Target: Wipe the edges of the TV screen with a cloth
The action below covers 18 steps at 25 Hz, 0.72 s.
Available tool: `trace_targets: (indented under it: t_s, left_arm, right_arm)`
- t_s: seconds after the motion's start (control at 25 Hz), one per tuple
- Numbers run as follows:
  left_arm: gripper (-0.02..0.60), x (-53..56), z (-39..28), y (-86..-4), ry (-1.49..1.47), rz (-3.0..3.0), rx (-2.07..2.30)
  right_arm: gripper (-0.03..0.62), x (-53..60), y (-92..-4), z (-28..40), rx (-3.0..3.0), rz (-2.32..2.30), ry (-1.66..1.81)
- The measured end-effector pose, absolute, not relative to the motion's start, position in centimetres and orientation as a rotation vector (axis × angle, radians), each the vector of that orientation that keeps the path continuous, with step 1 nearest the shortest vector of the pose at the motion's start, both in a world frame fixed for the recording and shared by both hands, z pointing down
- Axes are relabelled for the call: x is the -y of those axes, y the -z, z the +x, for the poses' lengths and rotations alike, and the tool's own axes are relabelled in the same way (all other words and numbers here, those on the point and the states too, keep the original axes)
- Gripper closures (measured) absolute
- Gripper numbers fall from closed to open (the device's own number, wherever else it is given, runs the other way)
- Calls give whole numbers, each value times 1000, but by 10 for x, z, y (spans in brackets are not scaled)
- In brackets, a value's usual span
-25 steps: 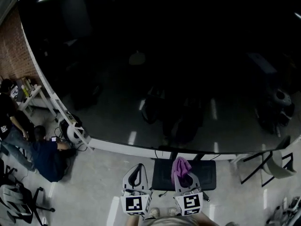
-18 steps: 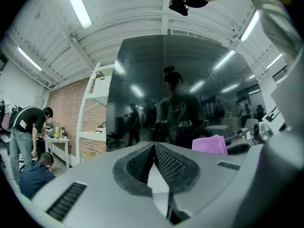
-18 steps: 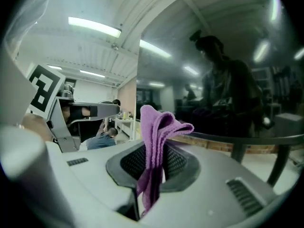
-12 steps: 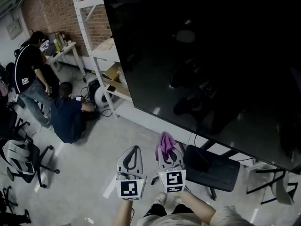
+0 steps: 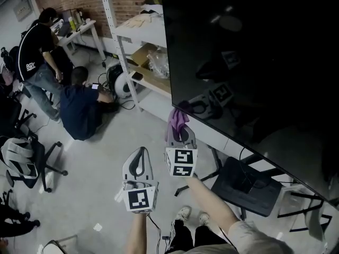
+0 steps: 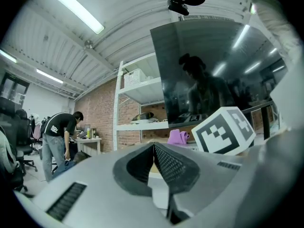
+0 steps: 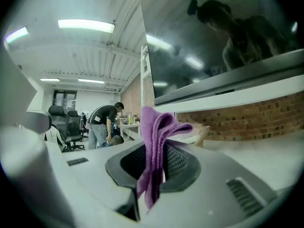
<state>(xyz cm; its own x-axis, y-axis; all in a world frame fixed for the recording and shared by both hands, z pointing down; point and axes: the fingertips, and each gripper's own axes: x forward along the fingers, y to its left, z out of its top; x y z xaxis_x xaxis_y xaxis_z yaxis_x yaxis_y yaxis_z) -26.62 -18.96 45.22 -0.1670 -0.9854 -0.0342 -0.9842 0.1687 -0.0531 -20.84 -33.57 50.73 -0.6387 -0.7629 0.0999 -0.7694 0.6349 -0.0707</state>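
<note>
A large black TV screen (image 5: 254, 57) fills the upper right of the head view, its lower left corner near the purple cloth (image 5: 177, 119). My right gripper (image 5: 178, 127) is shut on that cloth, which sticks up between the jaws (image 7: 156, 151) just below the TV's bottom edge (image 7: 228, 82). My left gripper (image 5: 139, 157) hangs lower and to the left, shut with nothing in it (image 6: 154, 148). The TV (image 6: 213, 80) stands ahead and to the right of it.
A white shelf rack (image 5: 135, 41) with boxes stands left of the TV. Two people (image 5: 79, 107) are by a small table (image 5: 79, 33) at the far left, with office chairs (image 5: 24, 160) nearby. A black TV stand base (image 5: 249, 181) sits on the floor.
The view has swung left along the TV from its bottom middle to its lower left corner. The right gripper with the cloth has risen close to that corner.
</note>
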Motion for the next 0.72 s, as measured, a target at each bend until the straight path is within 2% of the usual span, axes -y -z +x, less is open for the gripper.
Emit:
trace_targets:
  t_s: [0.4,0.72]
  left_arm:
    - [566,172,-300,-478,54,-1928,-2473]
    - [566,187,-281,-468,-5,-1997,-2419]
  right_arm:
    - [540,354,-469,-216,2868,1343,-62]
    - [540,353,-464,-183,2825,1426,-88]
